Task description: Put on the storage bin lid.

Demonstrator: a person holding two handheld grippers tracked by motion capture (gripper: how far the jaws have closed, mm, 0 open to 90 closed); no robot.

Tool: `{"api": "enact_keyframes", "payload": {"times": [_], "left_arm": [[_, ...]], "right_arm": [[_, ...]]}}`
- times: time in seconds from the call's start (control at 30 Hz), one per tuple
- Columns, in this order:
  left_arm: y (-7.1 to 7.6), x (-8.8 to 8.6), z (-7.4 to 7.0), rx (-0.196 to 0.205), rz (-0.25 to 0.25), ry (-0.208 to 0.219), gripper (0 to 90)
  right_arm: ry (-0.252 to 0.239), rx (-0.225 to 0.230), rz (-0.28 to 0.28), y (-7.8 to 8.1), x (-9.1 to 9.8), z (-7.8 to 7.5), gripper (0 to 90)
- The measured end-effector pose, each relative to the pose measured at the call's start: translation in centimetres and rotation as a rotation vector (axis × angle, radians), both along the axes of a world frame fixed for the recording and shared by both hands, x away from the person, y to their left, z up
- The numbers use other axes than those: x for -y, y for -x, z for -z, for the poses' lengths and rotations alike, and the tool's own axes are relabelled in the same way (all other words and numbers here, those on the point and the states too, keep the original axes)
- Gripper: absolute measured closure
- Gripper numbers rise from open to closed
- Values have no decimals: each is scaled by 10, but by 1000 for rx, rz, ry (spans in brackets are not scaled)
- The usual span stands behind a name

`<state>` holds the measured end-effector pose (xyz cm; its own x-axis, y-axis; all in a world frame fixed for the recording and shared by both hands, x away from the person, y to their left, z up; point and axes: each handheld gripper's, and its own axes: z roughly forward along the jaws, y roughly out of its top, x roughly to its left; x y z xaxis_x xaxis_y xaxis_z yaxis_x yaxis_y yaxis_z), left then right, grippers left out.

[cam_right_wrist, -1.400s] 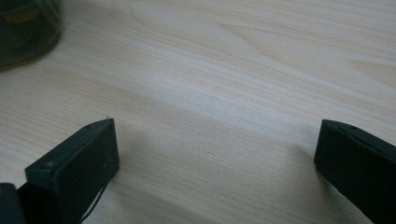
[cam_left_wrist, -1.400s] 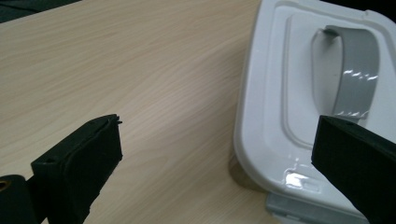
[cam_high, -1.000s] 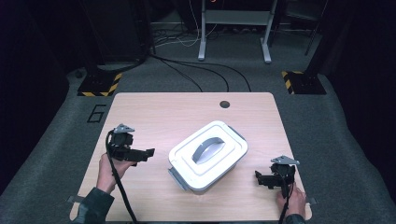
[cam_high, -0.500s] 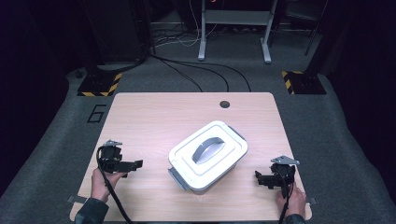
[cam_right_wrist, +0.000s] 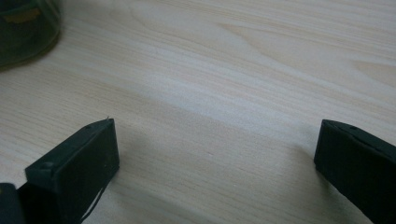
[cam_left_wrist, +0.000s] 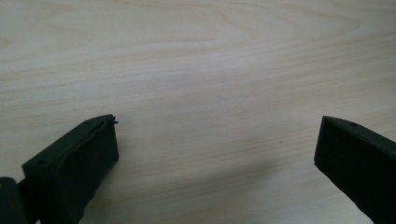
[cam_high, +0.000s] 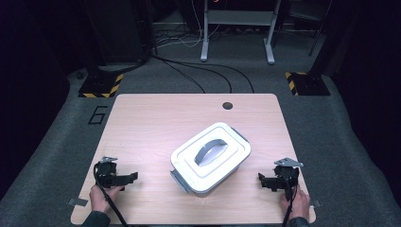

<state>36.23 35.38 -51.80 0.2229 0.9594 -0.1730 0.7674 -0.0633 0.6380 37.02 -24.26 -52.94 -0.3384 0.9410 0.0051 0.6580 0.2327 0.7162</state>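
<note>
White lidded container (cam_high: 210,158) with a grey handle (cam_high: 211,151) sits mid-table (cam_high: 156,123), turned at an angle. Left gripper (cam_high: 131,177) is down near the front left corner, right gripper (cam_high: 261,180) near the front right, both well apart from the box, jaws spread wide with just bare wood between them.

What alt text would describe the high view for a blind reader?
A white box with a grey handle sits closed on a wooden table. The left gripper and right gripper, both open, flank it without touching.
</note>
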Motion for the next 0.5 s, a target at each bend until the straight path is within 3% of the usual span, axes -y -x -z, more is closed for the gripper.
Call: {"api": "enact_keyframes", "payload": {"times": [0.13,0.27,0.5], "left_arm": [[5,4,5,57,22,-66,0],[13,9,14,143,35,-133,0],[13,11,14,139,30,-138,0]], "right_arm": [[0,0,0,0,0,0,0],[-1,-2,1,0,0,0,0],[1,-1,-1,0,0,0,0]]}}
